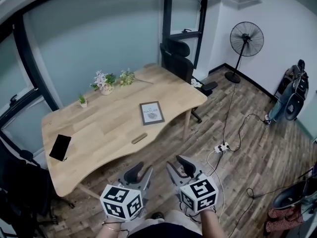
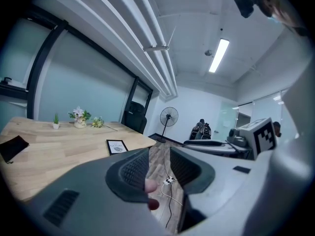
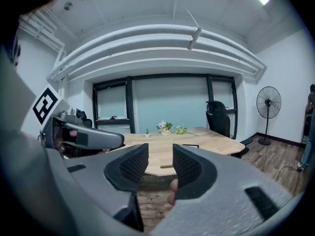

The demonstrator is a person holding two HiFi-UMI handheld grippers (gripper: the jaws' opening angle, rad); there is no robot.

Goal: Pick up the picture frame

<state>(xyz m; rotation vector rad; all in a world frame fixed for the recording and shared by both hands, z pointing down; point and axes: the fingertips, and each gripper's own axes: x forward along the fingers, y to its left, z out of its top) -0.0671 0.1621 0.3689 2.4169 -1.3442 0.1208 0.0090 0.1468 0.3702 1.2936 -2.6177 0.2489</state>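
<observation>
Pale wood forms a broad desk (image 1: 109, 133) with rounded corners and a wavy near edge, seen from above. The picture frame (image 1: 151, 113) lies flat on the desk's right half: a thin dark rectangular border around a white print. Bare wood surrounds it on every side. A small wooden block (image 1: 139, 138) sits near it, closer to the desk's front edge. A flat black rectangle (image 1: 60, 147) lies at the left end, and a flower pot (image 1: 104, 82) and a tiny green plant (image 1: 82, 100) stand along the far side.

I hold both grippers low in front of me, side by side, pointing toward the desk and tipped slightly down. My left gripper (image 1: 142, 172) and right gripper (image 1: 178, 168) are grey plastic with dark ribbed pads, each carrying a cube with square markers. Both hover over the plank floor, short of the desk edge and well apart from the frame.

In the left gripper view my jaws stand wide apart with only floor and a white cable showing between them. In the right gripper view my jaws are equally wide, framing the desk's edge, with nothing between them.

A black office chair (image 1: 183, 58) stands behind the desk's far right corner. A standing fan (image 1: 245, 41) and a power strip (image 1: 221, 147) with trailing cables occupy the floor to the right.
</observation>
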